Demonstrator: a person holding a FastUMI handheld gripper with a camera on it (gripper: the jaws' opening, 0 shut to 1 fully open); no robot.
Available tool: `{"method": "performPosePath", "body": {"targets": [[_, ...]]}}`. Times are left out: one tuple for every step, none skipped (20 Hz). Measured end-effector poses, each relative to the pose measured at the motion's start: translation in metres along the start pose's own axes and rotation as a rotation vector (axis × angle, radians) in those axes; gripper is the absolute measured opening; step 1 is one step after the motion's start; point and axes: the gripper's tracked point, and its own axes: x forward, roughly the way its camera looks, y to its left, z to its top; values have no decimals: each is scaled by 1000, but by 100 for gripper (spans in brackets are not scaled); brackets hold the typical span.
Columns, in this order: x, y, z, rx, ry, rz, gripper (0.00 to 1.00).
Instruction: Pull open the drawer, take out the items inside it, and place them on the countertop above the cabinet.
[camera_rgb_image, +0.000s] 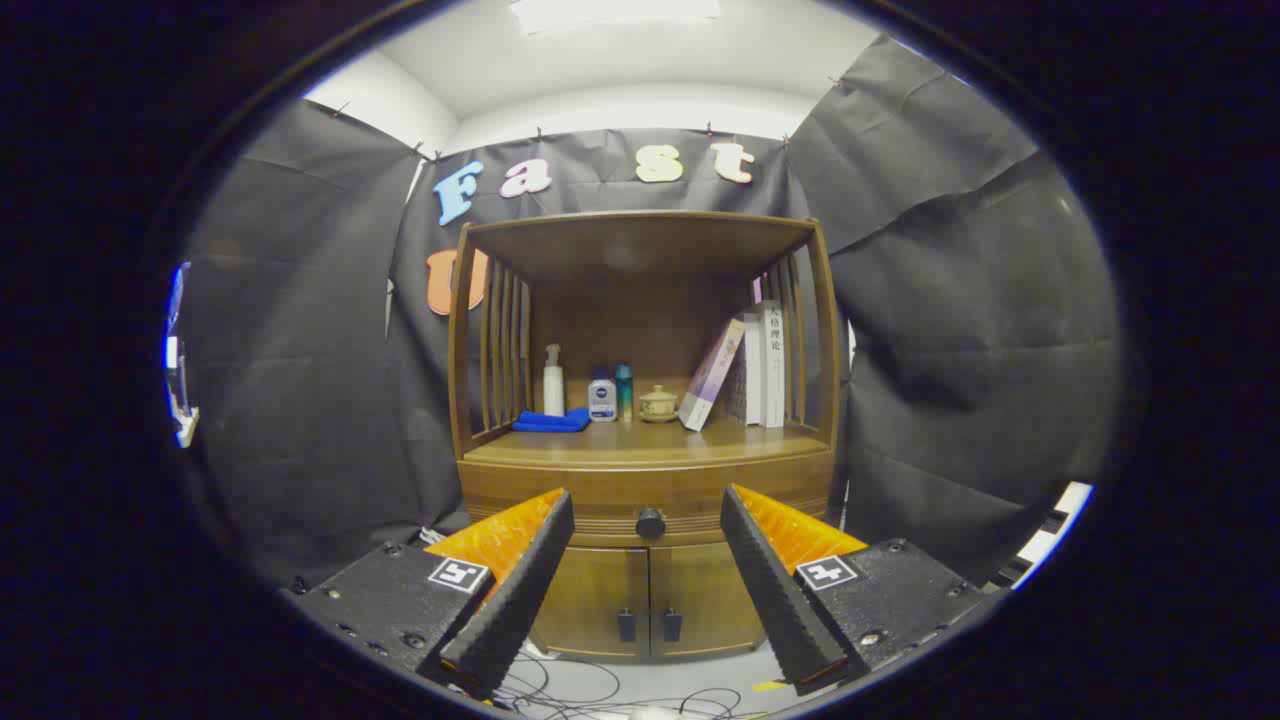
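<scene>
Two black ribbed fingers of the tongs (648, 590) stand spread wide, pinching nothing, and the drawer's round dark knob (650, 522) sits in the gap between them, straight ahead and beyond the tips. That is the relation the next move turns on: the knob lies dead centre on the tongs' line, so a plain forward approach should bring it between the fingers, with little sideways correction needed. The drawer (645, 495) is a wide, shallow band whose long axis runs left to right across the cabinet (600, 600), so it must be pulled straight back toward the camera. It looks fully closed; whatever it holds is hidden, and the task has not begun in any visible way. Just above the knob is the bench (640, 445), the wooden top where the items are to go. Up from the knob and to its left lie a blue cloth (552, 421), a white pump bottle (553, 381), a small white-and-blue bottle (602, 396) and a slim teal one (624, 390); nearly straight above is a small lidded pot (658, 404); up and to the right lean some books (745, 365). The front strip of the bench, nearest the knob, looks free for setting things down. Below the knob are two small doors with dark handles.
</scene>
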Motion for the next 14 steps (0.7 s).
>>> {"method": "performPosePath", "body": {"targets": [[-1, 2, 0, -4, 1, 5, 97], [-1, 4, 1, -5, 2, 7, 97], [-2, 4, 2, -7, -1, 9, 97], [-3, 5, 5, -9, -4, 10, 97], [-3, 5, 5, -9, -4, 11, 97], [-3, 6, 6, -8, -8, 12, 97], [-3, 6, 6, -6, -10, 10, 97], [-3, 6, 7, -3, -9, 6, 97], [-3, 5, 5, 0, -6, 3, 97], [-4, 4, 6, 4, -8, -5, 97], [-3, 4, 5, 3, -6, -12, 97], [-3, 3, 4, 2, -2, -17, 97], [-3, 3, 3, 0, 1, -17, 97], [-3, 3, 4, -1, 3, -20, 97]]}}
